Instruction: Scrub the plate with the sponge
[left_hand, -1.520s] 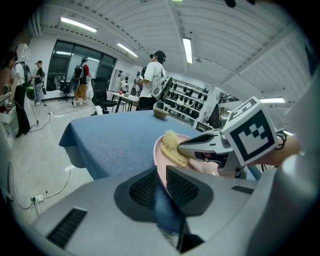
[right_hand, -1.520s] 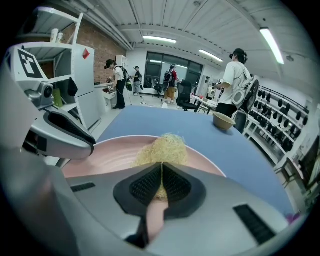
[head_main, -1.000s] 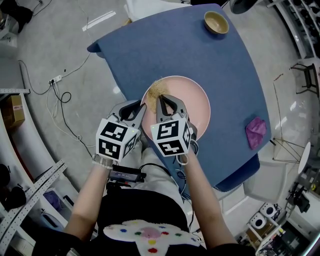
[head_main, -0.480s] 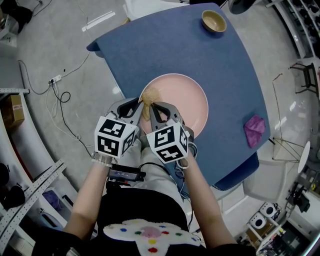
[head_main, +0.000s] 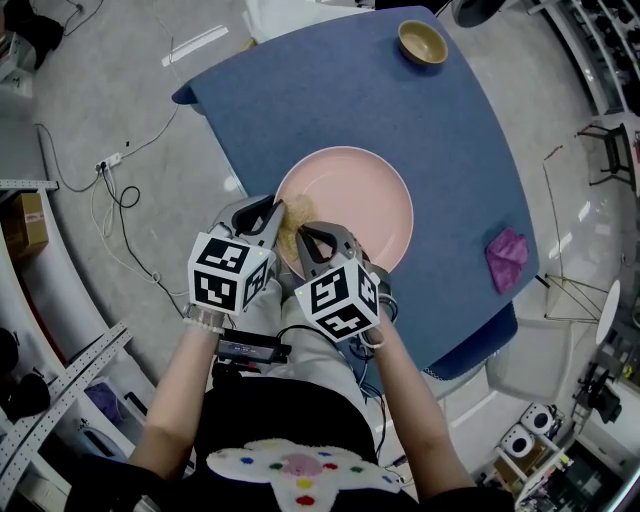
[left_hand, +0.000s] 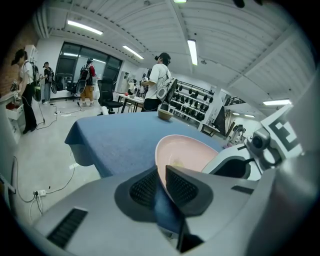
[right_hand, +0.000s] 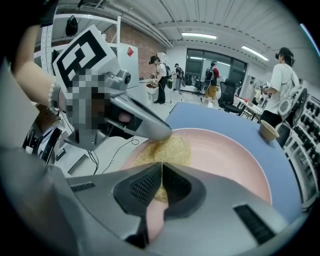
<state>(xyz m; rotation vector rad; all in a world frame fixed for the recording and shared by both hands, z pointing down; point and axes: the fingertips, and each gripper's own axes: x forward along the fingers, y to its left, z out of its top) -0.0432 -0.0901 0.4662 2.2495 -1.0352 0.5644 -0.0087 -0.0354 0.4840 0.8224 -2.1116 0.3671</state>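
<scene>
Since a second ago the sponge (head_main: 291, 226) has slid along the left side of the plate (head_main: 365, 195), from the far-left rim toward the near-left rim. The right gripper (head_main: 308, 236) has drawn back toward the person with it, while the left gripper (head_main: 272, 212) has kept its place. The sponge, a tan, rough-looking pad, now lies on the near-left part of the pink plate, pressed against its inner slope. The right gripper's jaws are clamped on the sponge's near edge, and the rest of the pad spreads out beyond their tips. Just left of it, the left gripper's jaws are closed on the plate's near-left rim, one pad inside the rim and one outside, close beside the sponge. The plate sits toward the near-left edge of a blue table (head_main: 340, 90). A small tan bowl (head_main: 422, 42) stands at the table's far right corner, and a purple cloth (head_main: 507, 258) lies by its right edge, both well apart from the plate. On the grey floor left of the table are cables (head_main: 120, 190) and a cardboard box (head_main: 28, 222). Both gripper views show people standing far off in the room
</scene>
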